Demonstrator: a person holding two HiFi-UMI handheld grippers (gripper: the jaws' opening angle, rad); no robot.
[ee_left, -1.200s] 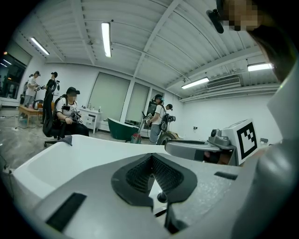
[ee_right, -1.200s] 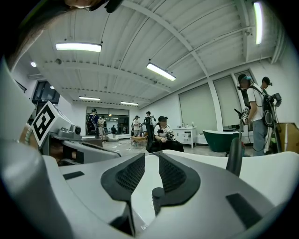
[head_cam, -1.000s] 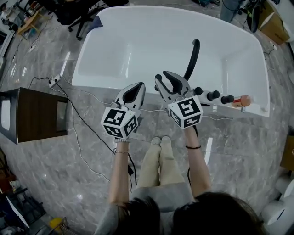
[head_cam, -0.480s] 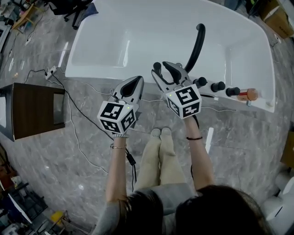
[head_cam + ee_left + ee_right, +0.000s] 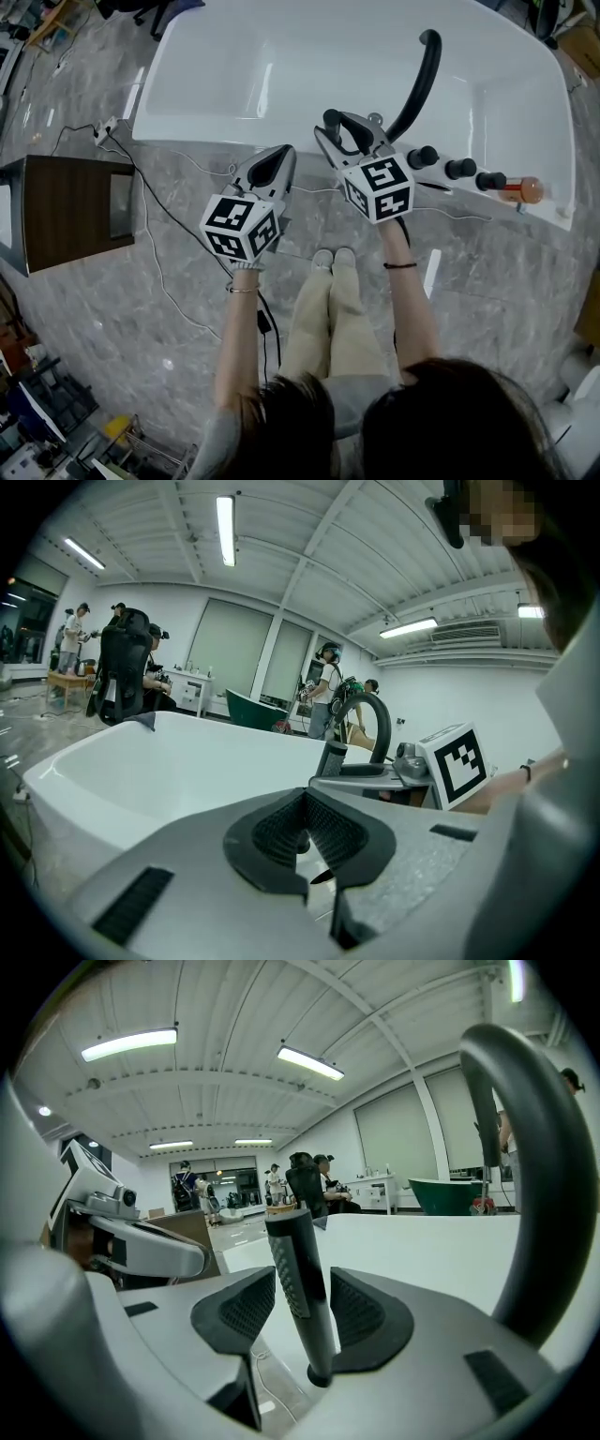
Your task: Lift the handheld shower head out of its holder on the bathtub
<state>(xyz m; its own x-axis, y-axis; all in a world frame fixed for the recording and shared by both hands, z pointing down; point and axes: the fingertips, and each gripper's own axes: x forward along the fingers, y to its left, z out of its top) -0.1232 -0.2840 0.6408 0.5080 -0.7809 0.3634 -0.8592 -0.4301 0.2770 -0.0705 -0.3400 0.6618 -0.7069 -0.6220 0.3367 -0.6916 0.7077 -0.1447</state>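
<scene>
Shower head — ribbed, black — stands between our right gripper's jaws, just opened apart; left gripper's jaws together by white tub.

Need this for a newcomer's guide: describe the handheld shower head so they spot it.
On the near rim of the white bathtub, left of the arched black spout, stands the shower head. Unlike the round knobs, it is a slim upright stick.

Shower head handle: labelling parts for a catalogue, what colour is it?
The handle is black, clearest in the right gripper view.
</scene>
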